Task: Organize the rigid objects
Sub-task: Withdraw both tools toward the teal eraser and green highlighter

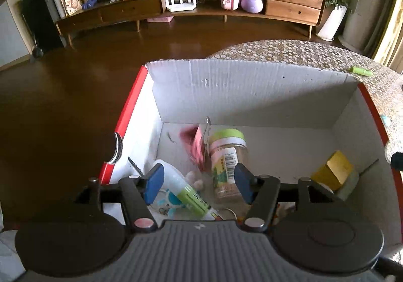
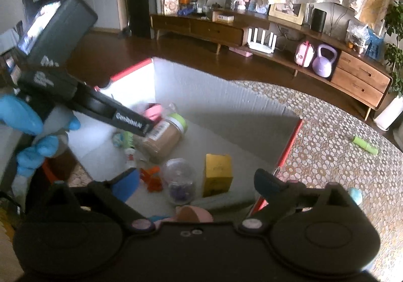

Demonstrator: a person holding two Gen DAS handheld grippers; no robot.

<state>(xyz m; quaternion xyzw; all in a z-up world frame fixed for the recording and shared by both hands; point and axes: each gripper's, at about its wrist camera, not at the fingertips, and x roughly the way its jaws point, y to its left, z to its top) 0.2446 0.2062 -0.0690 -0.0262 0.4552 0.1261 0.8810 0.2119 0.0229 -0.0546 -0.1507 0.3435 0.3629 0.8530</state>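
A white cardboard box [image 1: 252, 85] with red outer sides stands on the patterned table and holds several items. My left gripper [image 1: 199, 183] hangs open over its near left part; nothing sits between its blue pads [image 1: 153, 186]. Below it lie a brown jar with a green lid [image 1: 228, 156], a white bottle with a green label [image 1: 176, 188] and a blurred pink thing [image 1: 196, 146]. A yellow box [image 1: 332, 172] sits at the right. My right gripper [image 2: 196, 185] stands wide open and empty above a clear round capsule [image 2: 178, 181], the yellow box [image 2: 217, 175] and an orange piece [image 2: 151, 178].
A green tube [image 2: 365, 145] lies on the patterned table [image 2: 327, 168] to the right of the box [image 2: 214, 100]. A blue-gloved hand [image 2: 25, 118] holds the left gripper [image 2: 136, 120] over the jar [image 2: 163, 138]. Beyond are brown floor and a long wooden cabinet [image 1: 293, 2].
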